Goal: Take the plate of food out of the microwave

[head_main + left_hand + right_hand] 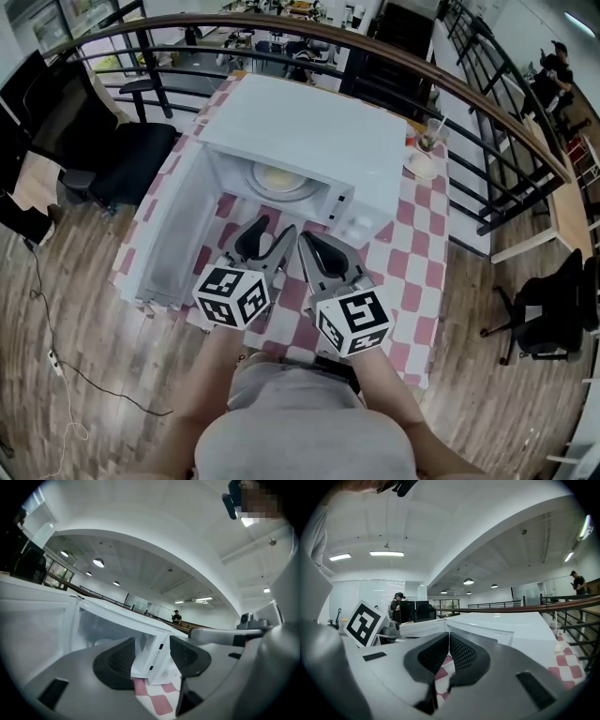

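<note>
left gripper (152, 657) spread, empty | right gripper (449, 639) pressed together, empty | plate (278, 178) inside microwave (314, 131) | risk: one-sided rim grip likely tilts plate, spills food

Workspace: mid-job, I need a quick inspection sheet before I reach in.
Surface: checked table, microwave on it.
Job's things: door open to the left; plate of food inside.
Clutter: glass and saucer at the table's right rear.
Grippers: left claw open, empty; right claw shut, empty; both in front of the microwave.
Cables: one cable on the floor, left.
Surroundings: railing, office chairs.
</note>
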Available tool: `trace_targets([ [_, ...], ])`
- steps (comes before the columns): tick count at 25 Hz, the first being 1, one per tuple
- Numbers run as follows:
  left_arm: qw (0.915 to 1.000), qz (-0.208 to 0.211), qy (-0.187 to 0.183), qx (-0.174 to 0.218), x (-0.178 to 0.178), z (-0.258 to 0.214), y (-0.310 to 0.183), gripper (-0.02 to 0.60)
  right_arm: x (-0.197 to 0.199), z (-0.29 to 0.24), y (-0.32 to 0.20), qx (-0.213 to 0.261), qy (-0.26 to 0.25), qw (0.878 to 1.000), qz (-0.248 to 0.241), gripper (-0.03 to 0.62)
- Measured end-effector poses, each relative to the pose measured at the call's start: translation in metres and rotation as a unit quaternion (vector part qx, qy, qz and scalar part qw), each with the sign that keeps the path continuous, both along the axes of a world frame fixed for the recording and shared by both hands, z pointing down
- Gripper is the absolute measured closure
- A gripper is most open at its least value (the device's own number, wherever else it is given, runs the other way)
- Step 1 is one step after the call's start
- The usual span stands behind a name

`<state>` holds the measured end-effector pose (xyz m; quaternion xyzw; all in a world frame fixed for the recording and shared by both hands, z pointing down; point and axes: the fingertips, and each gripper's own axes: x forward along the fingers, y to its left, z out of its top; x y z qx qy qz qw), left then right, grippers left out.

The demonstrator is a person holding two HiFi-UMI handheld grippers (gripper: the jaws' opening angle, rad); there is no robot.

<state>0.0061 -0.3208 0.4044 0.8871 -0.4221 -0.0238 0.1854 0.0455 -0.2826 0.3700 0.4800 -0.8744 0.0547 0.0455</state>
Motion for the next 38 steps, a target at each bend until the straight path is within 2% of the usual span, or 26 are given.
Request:
trace_targets([
  [8, 0.999, -0.014, 0.027, -0.034, -0.011, 0.015, -0.008, 0.336, 0.005, 0.008, -0.006, -0.02, -0.007, 1.0, 0.01, 0.566],
  [16, 0.996, 0.003, 0.036, -0.082, -0.013, 0.042, -0.024, 0.336, 0.004, 0.027, -0.019, -0.041, -0.009, 0.999, 0.031, 0.566],
  [20, 0.9908, 0.012, 0.064, -0.118, -0.012, 0.06, -0.04, 0.334, 0.003, 0.033, -0.029, -0.049, -0.007, 0.998, 0.039, 0.568],
  [24, 0.9829, 0.015, 0.099, -0.155, -0.01, 0.075, -0.056, 0.279, 0.004, 0.038, -0.038, -0.055, -0.003, 0.997, 0.046, 0.566],
  [28, 0.9666, -0.008, 0.152, -0.206, -0.015, 0.094, -0.074, 0.281, 0.004, 0.043, -0.045, -0.062, 0.001, 0.997, 0.048, 0.568],
  [32, 0.9436, -0.032, 0.209, -0.254, -0.02, 0.113, -0.091, 0.282, 0.0, 0.049, -0.052, -0.072, 0.003, 0.996, 0.046, 0.566],
  [35, 0.923, -0.053, 0.249, -0.289, -0.025, 0.128, -0.103, 0.282, -0.003, 0.054, -0.06, -0.081, 0.0, 0.996, 0.046, 0.566],
  [38, 0.9104, -0.068, 0.262, -0.313, -0.027, 0.143, -0.111, 0.282, -0.006, 0.06, -0.069, -0.089, -0.004, 0.995, 0.048, 0.566],
])
